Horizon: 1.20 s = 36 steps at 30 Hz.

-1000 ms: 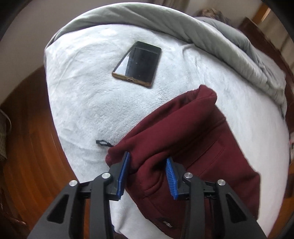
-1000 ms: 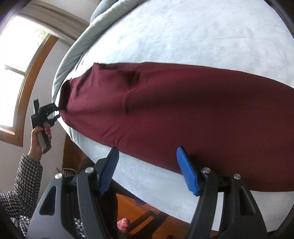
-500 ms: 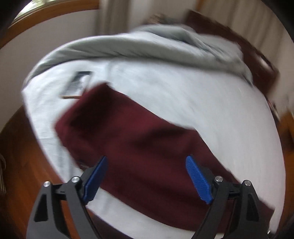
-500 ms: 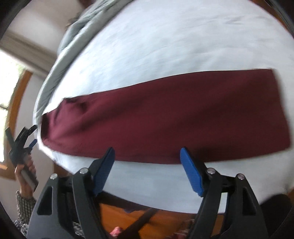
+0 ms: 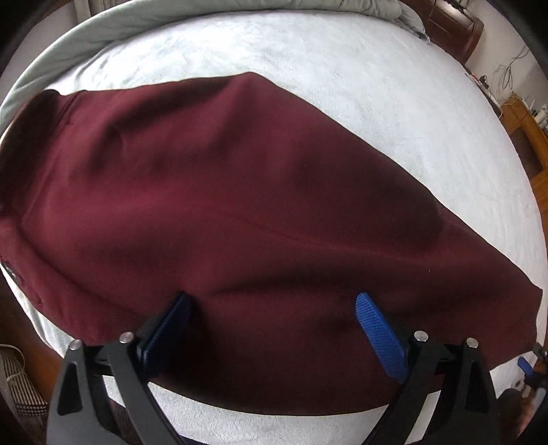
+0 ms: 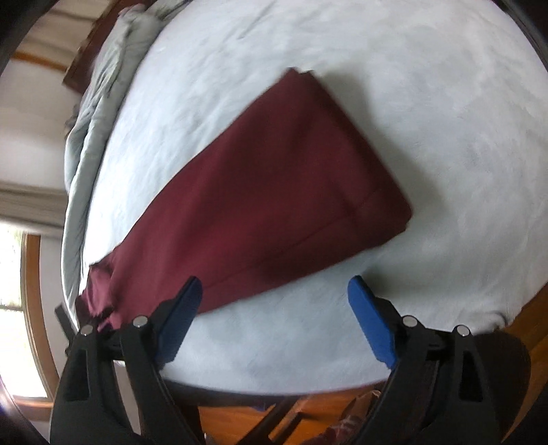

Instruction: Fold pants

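Note:
Maroon pants (image 5: 222, 205) lie flat and lengthwise on a pale grey-white bed cover (image 5: 376, 85). In the left wrist view they fill most of the frame. My left gripper (image 5: 272, 325) is open, low over the near edge of the pants' middle, holding nothing. In the right wrist view the pants (image 6: 267, 198) run diagonally, with the leg hems at the upper right and the waist at the lower left. My right gripper (image 6: 274, 315) is open and empty, above the bed cover just in front of the pants' near edge.
A grey duvet (image 5: 137, 17) is bunched along the far side of the bed; it also shows in the right wrist view (image 6: 92, 113). Wooden floor (image 6: 534, 318) lies beyond the bed's near edge. Wooden furniture (image 5: 524, 133) and a window (image 6: 13, 301) stand at the room's sides.
My left gripper let go of the waistband, opened wide and moved along the pants toward their middle. My right gripper swung toward the leg end, staying open. The phone is out of view.

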### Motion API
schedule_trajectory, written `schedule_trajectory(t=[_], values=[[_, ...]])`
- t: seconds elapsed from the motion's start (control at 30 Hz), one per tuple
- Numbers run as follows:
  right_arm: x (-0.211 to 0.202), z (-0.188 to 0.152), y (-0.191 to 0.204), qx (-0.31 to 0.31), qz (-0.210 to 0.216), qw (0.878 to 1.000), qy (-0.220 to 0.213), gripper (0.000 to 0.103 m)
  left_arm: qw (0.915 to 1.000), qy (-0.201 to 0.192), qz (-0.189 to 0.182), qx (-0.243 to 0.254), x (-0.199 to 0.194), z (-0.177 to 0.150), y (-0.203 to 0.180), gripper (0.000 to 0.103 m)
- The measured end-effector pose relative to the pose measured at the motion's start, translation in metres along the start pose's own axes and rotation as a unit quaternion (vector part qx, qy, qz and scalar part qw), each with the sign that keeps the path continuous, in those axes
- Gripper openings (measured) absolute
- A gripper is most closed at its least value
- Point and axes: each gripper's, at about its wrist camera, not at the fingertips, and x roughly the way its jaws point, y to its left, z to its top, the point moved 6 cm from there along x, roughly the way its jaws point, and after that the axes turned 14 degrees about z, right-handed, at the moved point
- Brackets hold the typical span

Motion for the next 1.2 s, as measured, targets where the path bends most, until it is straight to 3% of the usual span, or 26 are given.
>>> schedule_trajectory(t=[0.2,0.27,0.3,0.37,0.53,0.67,0.77,0.87,0.93,1.0,1.07,1.1,1.13,1.17,1.2], values=[[0.004,0.018,-0.02,0.041,0.053,0.996,-0.054,0.085,0.9993,0.003,-0.026,-0.027,-0.009,-0.002,0.005,0.097],[0.002,0.025,-0.019,0.025,0.041,0.997,-0.064,0.059,0.9994,0.004,-0.024,-0.025,-0.01,-0.002,0.005,0.097],[0.001,0.03,-0.019,0.015,0.03,0.997,-0.069,0.019,0.9995,0.004,-0.02,-0.023,-0.01,-0.001,0.005,0.097],[0.0,0.037,-0.016,0.022,0.066,0.995,-0.073,0.016,0.9996,0.003,-0.016,-0.023,-0.011,-0.001,0.002,0.097],[-0.037,0.053,0.017,-0.023,0.087,0.991,-0.097,0.013,0.9981,-0.009,-0.039,-0.047,-0.027,0.013,-0.01,0.097],[-0.084,0.069,0.014,-0.023,0.098,0.987,-0.126,0.012,0.9958,-0.068,-0.047,-0.04,-0.058,0.023,-0.025,0.097],[-0.105,0.079,-0.014,-0.019,0.039,0.987,-0.154,0.012,0.9942,-0.106,-0.015,-0.013,-0.066,0.027,-0.036,0.097],[-0.096,0.074,-0.061,0.02,-0.019,0.991,-0.135,0.012,0.9963,-0.085,0.004,0.007,-0.043,0.024,-0.041,0.097],[-0.076,0.065,-0.088,0.038,-0.039,0.992,-0.11,0.013,0.9989,-0.04,0.016,0.02,-0.019,0.009,-0.041,0.097],[-0.071,0.063,-0.093,0.037,-0.041,0.993,-0.108,0.014,0.9972,-0.061,0.026,0.034,-0.018,0.004,-0.045,0.098],[-0.074,0.064,-0.089,0.037,-0.032,0.993,-0.107,0.022,0.9969,-0.06,0.031,0.039,-0.023,0.002,-0.043,0.097],[-0.077,0.064,-0.086,0.034,-0.036,0.994,-0.099,0.032,0.9974,-0.056,0.025,0.037,-0.029,0.001,-0.046,0.097],[-0.077,0.064,-0.082,0.034,-0.034,0.995,-0.092,0.056,0.9978,-0.058,0.01,0.032,-0.031,-0.002,-0.039,0.096],[-0.078,0.062,-0.079,0.03,-0.026,0.996,-0.083,0.067,0.9977,-0.062,0.002,0.029,-0.037,-0.002,-0.04,0.097],[-0.079,0.064,-0.075,0.028,-0.023,0.996,-0.086,0.072,0.9973,-0.067,-0.009,0.027,-0.042,-0.003,-0.043,0.097]])
